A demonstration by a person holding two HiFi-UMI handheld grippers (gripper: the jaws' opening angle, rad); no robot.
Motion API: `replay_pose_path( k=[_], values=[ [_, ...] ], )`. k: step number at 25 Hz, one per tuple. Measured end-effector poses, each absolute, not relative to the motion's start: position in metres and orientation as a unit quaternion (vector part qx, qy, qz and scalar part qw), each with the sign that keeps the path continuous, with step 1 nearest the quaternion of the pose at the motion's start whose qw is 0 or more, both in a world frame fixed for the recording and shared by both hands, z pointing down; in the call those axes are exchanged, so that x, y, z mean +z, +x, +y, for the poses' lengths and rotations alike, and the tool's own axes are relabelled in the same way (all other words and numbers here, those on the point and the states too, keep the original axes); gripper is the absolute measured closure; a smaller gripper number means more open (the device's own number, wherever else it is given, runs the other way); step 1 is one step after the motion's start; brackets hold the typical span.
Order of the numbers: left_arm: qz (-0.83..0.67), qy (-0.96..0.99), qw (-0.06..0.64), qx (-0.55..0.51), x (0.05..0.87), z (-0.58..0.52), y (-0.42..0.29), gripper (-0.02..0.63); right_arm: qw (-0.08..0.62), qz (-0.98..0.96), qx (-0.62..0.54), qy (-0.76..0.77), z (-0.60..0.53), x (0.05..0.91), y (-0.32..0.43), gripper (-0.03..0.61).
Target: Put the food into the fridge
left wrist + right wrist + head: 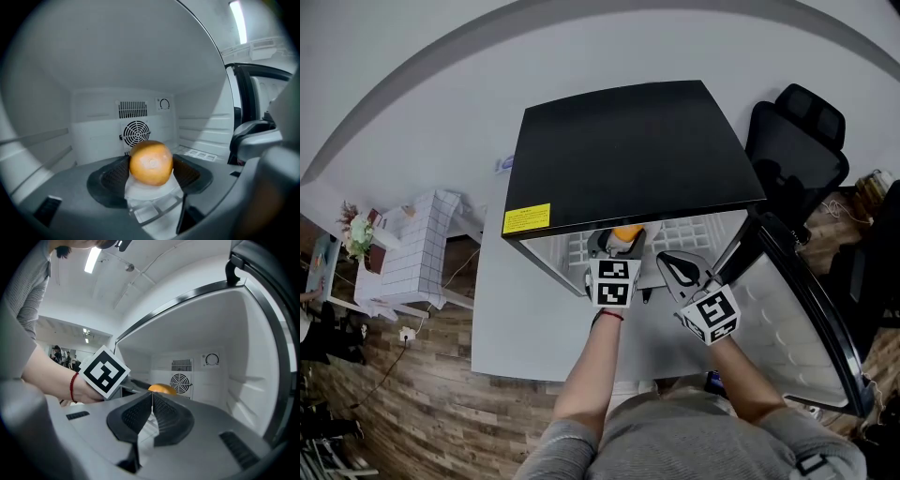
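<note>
A small black-topped fridge [628, 150] stands on the floor with its door [802, 319] swung open to the right. My left gripper [617, 246] reaches into the white interior, shut on an orange [151, 162]; the orange [627, 232] shows just under the fridge's top edge. In the right gripper view the same orange [161, 389] sits beyond my left gripper's marker cube [105, 371]. My right gripper [680, 272] hovers at the fridge opening beside the left one; its jaws [152, 416] are shut with nothing between them.
Inside the fridge are a wire shelf [684, 232] and a back wall with a round fan grille [136, 132]. A black office chair [797, 141] stands right of the fridge. A white gridded box [412, 248] and flowers [358, 232] sit at the left on the wood floor.
</note>
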State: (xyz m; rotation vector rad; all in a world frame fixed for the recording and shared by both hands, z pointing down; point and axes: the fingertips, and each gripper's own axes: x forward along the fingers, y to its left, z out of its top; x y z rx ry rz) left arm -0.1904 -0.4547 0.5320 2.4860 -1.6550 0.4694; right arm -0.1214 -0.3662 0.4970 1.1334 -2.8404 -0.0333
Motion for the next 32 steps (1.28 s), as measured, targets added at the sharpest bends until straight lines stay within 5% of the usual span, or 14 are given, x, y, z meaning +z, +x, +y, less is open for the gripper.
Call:
replay_pose_path(
  k=[32],
  values=[
    [-0.537,0.822,0.031,0.189,0.543,-0.454,-0.196,0.307,0.044,-0.928,-0.022,0.368,-0.363,0.492,-0.128,0.566]
  ],
)
